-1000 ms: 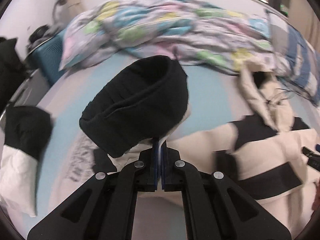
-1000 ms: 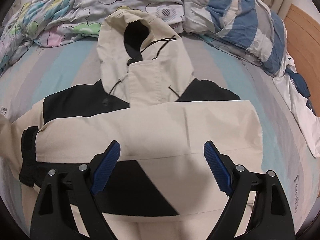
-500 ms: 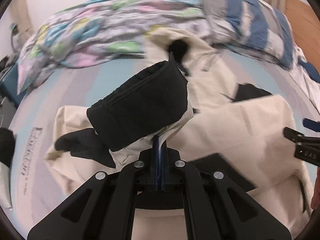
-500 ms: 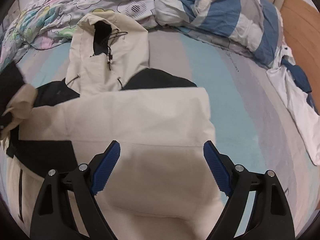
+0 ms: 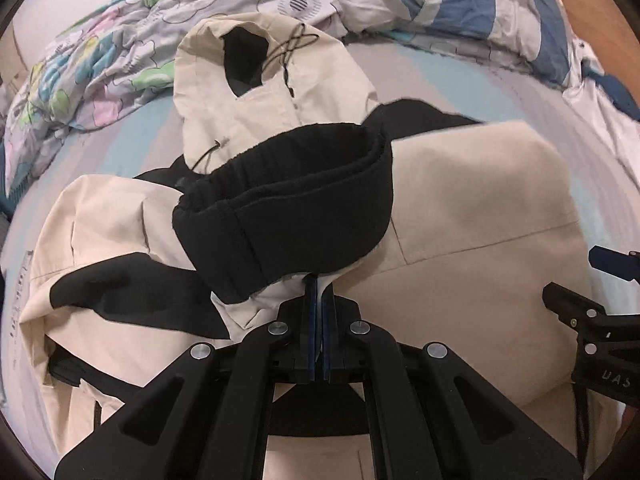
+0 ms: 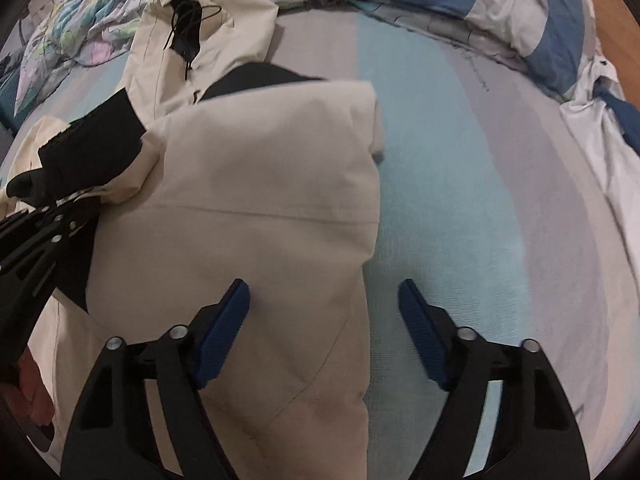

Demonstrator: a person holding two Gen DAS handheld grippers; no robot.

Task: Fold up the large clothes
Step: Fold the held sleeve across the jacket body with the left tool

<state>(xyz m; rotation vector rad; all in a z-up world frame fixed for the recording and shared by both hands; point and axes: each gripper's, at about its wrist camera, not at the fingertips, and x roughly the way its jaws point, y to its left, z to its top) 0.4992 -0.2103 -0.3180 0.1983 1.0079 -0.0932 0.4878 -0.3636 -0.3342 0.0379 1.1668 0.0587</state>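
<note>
A cream and black hooded jacket (image 5: 480, 208) lies flat on the bed, its hood (image 5: 256, 68) toward the far side. My left gripper (image 5: 316, 280) is shut on a sleeve and holds its black cuff (image 5: 296, 208) up over the jacket's middle. The same cuff (image 6: 92, 148) and left gripper (image 6: 68, 200) show at the left of the right wrist view. My right gripper (image 6: 324, 304) is open with its jaws closing. It hovers over the jacket's folded right edge (image 6: 368, 240), one finger above the cloth and the other above the sheet, and neither pad presses on anything.
A striped blue and grey sheet (image 6: 460, 160) covers the bed. A floral duvet (image 5: 100, 60) is bunched at the far left and blue-and-white striped bedding (image 5: 460, 4) at the far right. A white and blue garment (image 6: 600, 120) lies by the right edge.
My left gripper has carried the black-cuffed sleeve from the bed's left side across onto the jacket. My right gripper has shifted to the jacket's right edge and its jaws have narrowed.
</note>
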